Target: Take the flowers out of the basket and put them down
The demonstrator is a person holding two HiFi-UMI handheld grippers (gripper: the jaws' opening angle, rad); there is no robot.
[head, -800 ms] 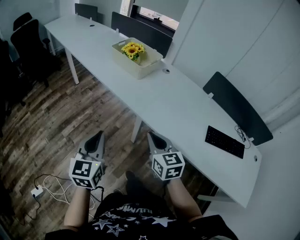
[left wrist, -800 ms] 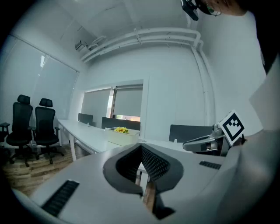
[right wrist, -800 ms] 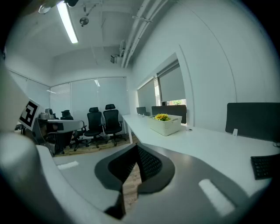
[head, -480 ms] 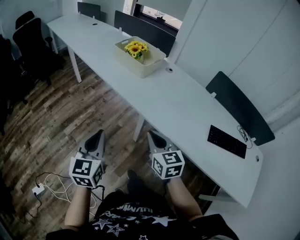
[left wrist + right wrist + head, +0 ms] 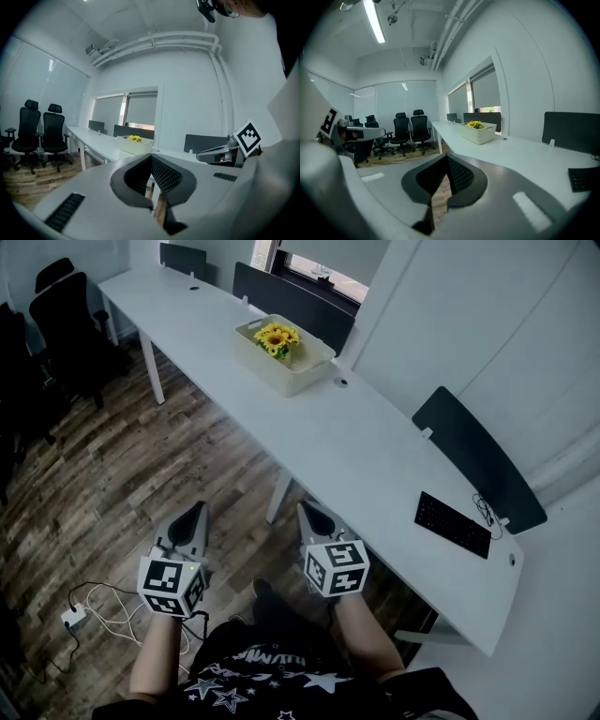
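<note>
Well short of the flowers (image 5: 277,337), upright in the basket (image 5: 286,379) on the table (image 5: 375,456) at 12 o'clock, nearer right gripper (image 5: 306,510) than left gripper (image 5: 199,508), both closed, empty.

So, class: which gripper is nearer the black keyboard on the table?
Right. The right gripper hangs by the table edge, the keyboard off to its right; the left gripper is over the floor, farther away.
</note>
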